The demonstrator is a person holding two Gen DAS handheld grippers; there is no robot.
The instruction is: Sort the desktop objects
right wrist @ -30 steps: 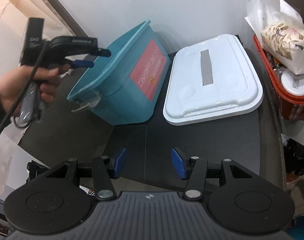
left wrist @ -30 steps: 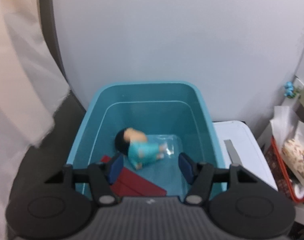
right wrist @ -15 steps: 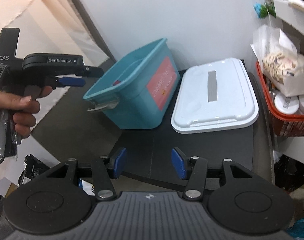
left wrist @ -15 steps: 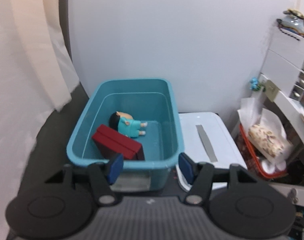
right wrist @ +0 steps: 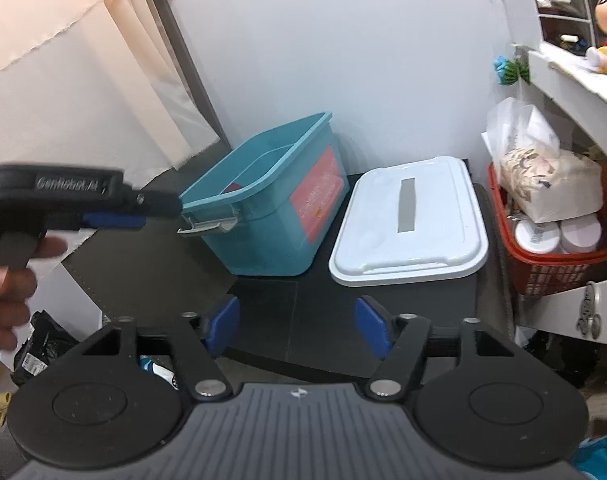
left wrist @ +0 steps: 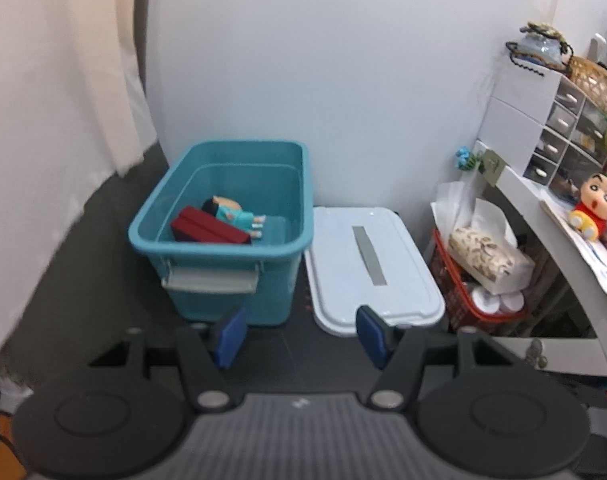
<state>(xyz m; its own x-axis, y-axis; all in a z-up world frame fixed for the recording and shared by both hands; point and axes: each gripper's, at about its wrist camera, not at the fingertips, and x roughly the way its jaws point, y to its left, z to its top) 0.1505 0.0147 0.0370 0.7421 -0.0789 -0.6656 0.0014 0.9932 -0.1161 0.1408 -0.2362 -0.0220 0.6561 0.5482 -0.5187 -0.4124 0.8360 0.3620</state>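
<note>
- The left gripper (left wrist: pixel 299 334) is hanging open and empty; the white rectangular plastic lid (left wrist: pixel 369 266) is lying flat at its one o'clock, touching the teal plastic bin (left wrist: pixel 223 256) at eleven o'clock.
- The lid's long axis is running twelve-to-six.
- The right gripper (right wrist: pixel 297 326), also open and empty, is sitting nearer, I judge.

Teal rectangular plastic bin (left wrist: pixel 289 200): smooth, slightly glossy walls; grey plastic latch (left wrist: pixel 210 280) matt.
White flat plastic lid (left wrist: pixel 339 264): smooth, soft sheen; grey strip (left wrist: pixel 369 256) on it duller, possibly tape.
Dark red box (left wrist: pixel 207 232) in the bin: matt, looks like card.
Small teal-clothed doll (left wrist: pixel 235 214): glossy moulded plastic, likely.
Black tabletop mat (right wrist: pixel 295 320): matt, finely textured.
Red mesh plastic basket (right wrist: pixel 551 272): shiny.
Cream curtain (right wrist: pixel 83 64): soft woven cloth.
Left gripper (left wrist: pixel 301 336): matt black plastic, blue rubbery pads.
</note>
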